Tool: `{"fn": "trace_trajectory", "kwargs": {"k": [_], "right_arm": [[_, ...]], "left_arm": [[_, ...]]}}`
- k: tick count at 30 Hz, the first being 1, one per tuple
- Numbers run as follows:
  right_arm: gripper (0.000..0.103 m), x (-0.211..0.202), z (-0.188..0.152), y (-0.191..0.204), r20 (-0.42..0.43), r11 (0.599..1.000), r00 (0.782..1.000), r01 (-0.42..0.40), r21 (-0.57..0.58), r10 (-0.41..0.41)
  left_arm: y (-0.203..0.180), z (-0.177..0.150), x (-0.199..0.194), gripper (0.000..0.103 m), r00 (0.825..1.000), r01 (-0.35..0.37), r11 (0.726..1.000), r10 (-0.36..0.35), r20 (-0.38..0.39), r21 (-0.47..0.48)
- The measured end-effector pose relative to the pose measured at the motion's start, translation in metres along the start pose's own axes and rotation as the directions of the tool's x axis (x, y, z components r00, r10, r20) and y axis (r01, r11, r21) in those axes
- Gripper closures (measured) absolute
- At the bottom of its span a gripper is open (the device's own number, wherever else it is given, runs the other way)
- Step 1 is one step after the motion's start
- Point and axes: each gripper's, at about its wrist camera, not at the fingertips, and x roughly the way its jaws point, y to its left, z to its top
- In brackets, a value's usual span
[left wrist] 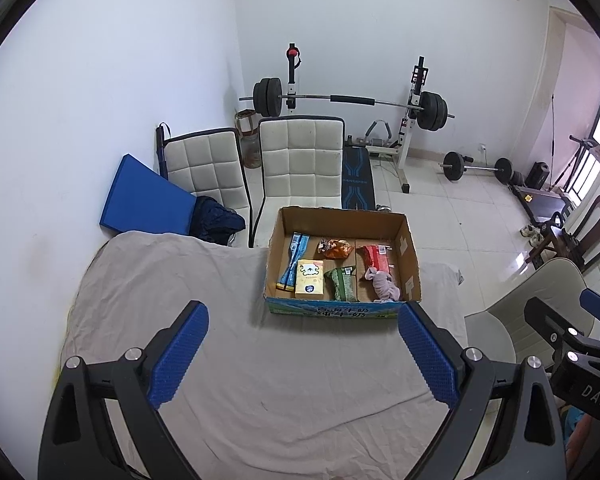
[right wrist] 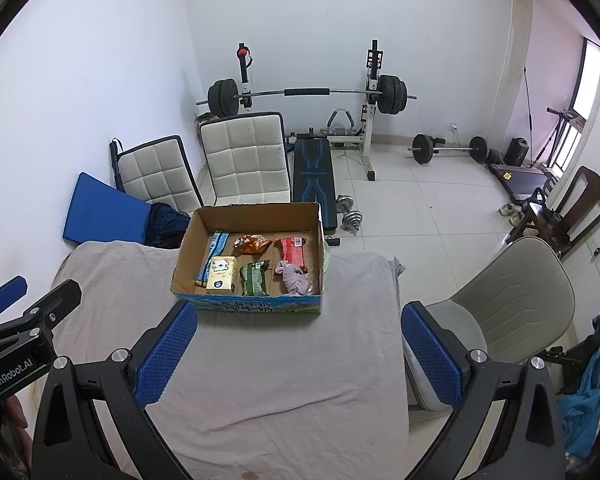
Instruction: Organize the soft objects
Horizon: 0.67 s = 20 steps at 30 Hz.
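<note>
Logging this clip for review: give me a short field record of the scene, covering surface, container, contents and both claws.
surface: table under a grey cloth
container: open cardboard box at the far side of the cloth
contents: blue packet, yellow tissue pack, orange snack bag, green packet, red packet, pink cloth
left claw: open, empty, above the cloth short of the box
right claw: open, empty, above the cloth short of the box
loose items on cloth: none visible
</note>
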Motion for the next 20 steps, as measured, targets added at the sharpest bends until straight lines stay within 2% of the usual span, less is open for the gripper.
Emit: {"fn": "trace_trajectory", "kwargs": {"k": [20], "right_arm": [[0.0, -0.0087, -0.0016, 0.0001, 0.012, 1.0, 1.0, 0.002, -0.004, -0.002]], "left_arm": [[0.0019, -0.0048, -0.0075, 0.006, 1.0, -0.018, 1.0, 0.018, 0.014, 0.005]]}}
